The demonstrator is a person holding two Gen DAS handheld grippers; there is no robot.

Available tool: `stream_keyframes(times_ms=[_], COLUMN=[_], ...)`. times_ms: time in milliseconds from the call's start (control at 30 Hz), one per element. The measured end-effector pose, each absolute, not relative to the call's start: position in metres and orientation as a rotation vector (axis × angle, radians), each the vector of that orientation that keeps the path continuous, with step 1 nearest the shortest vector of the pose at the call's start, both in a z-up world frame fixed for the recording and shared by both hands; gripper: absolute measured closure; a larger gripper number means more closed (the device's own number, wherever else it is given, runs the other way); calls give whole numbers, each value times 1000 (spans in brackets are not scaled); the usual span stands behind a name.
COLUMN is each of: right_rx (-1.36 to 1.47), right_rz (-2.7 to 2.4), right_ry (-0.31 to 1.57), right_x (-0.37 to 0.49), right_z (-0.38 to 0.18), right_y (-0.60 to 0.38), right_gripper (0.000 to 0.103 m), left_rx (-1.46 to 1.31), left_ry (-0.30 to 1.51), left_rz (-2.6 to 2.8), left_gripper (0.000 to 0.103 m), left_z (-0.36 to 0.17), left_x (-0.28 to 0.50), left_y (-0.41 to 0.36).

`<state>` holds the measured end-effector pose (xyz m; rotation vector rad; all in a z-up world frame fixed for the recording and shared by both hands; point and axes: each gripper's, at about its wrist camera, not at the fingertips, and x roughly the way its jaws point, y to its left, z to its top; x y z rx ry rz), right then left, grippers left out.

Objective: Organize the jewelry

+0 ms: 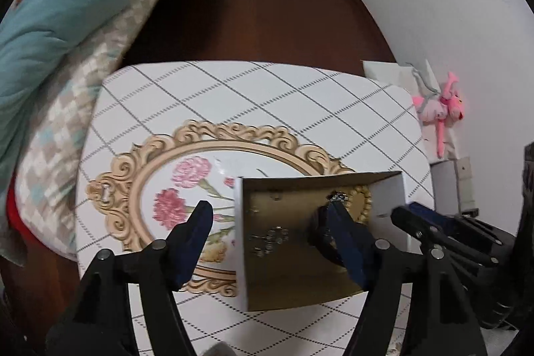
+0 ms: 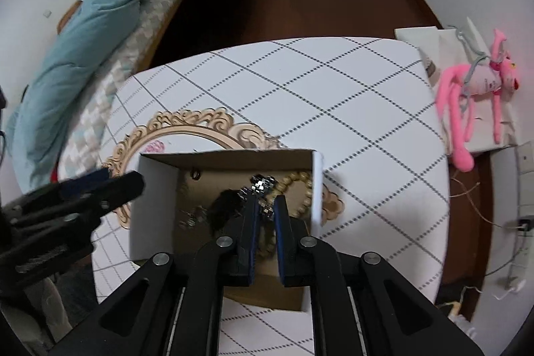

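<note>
A cardboard jewelry box, white outside and brown inside, stands on a gold-framed flower tray on the checked table. Inside it lie a beige bead bracelet, a dark piece, small silver pieces and a sparkling silver chain. My right gripper points down into the box, its jaws slightly apart, with the silver chain showing in the gap at the tips. My left gripper stands open astride the box's left wall, holding nothing. The silver chain glints beside its right finger.
A bed with a teal duvet runs along the table's left side. A pink plush toy lies on a white surface at the right, with cables below it. Dark wooden floor lies beyond the table's far edge.
</note>
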<state>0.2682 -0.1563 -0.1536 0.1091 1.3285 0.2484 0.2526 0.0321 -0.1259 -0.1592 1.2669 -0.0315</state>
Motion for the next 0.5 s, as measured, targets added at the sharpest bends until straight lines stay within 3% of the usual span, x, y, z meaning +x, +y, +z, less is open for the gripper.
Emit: stream_keyframes(times_ms=[67,100,233,333,400,500], right_rx=[110,105,78,35,2,-49], right_rz=[242,236,203,157,126,85], right_ry=[1327,1325,1315,1297,1283,1262], right_x=[265,263,254,244,238,228], right_z=[-150,-149,-143,-139,-138,-139], right_y=[-160,-161,-165,-169,-170,-170], right_gripper=[57,53,53,40,22,1], left_rx=[-148,-144,-133,-106,-82,-46], left_ry=[1262,1254,1226,1205,1195,1185], left_rz=[-15,-4,36,60,74,88], left_gripper=[33,32,18,16,1,0], left_z=[-124,-122,-120,-120,-122,-127], left_x=[251,248,237,229,223,213], left_y=[35,37,43,42,41,37])
